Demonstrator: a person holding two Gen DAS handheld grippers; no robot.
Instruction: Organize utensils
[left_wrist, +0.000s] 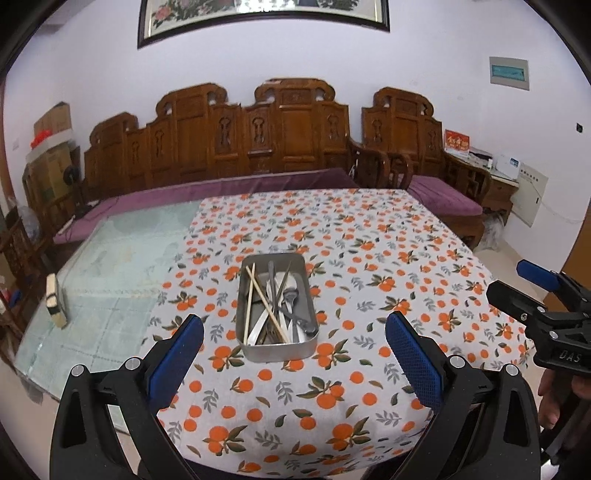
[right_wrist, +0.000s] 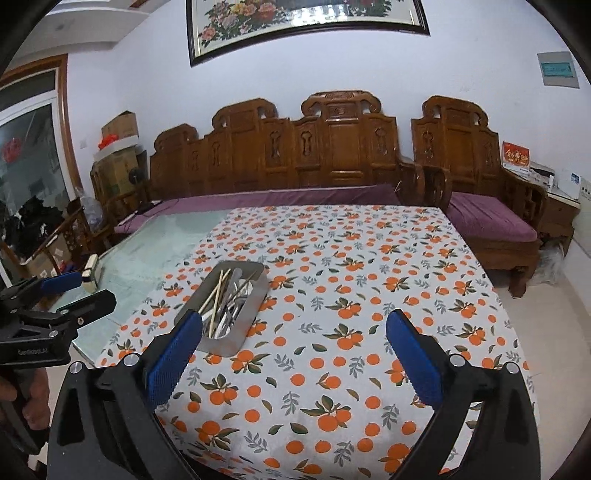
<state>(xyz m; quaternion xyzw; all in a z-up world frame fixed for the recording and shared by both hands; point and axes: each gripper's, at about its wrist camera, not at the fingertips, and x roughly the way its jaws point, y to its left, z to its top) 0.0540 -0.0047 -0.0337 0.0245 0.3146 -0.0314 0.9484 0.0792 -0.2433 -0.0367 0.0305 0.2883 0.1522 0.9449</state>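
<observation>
A metal tin (left_wrist: 276, 347) stands on the orange-print tablecloth (left_wrist: 332, 398) and holds wooden chopsticks (left_wrist: 266, 303) and metal cutlery (left_wrist: 295, 314). The tin also shows in the right wrist view (right_wrist: 255, 306), left of centre. My left gripper (left_wrist: 294, 326) is open and empty, above the near table edge, the tin just beyond its fingers. My right gripper (right_wrist: 294, 326) is open and empty, to the right of the tin. The right gripper also shows at the left wrist view's right edge (left_wrist: 535, 295); the left gripper shows at the right wrist view's left edge (right_wrist: 70, 295).
A glass-topped part of the table (left_wrist: 110, 280) lies left of the cloth, with a small brush (left_wrist: 55, 299) on it. A carved wooden sofa (left_wrist: 258, 147) with purple cushions runs behind the table. Tiled floor (right_wrist: 554, 332) lies to the right.
</observation>
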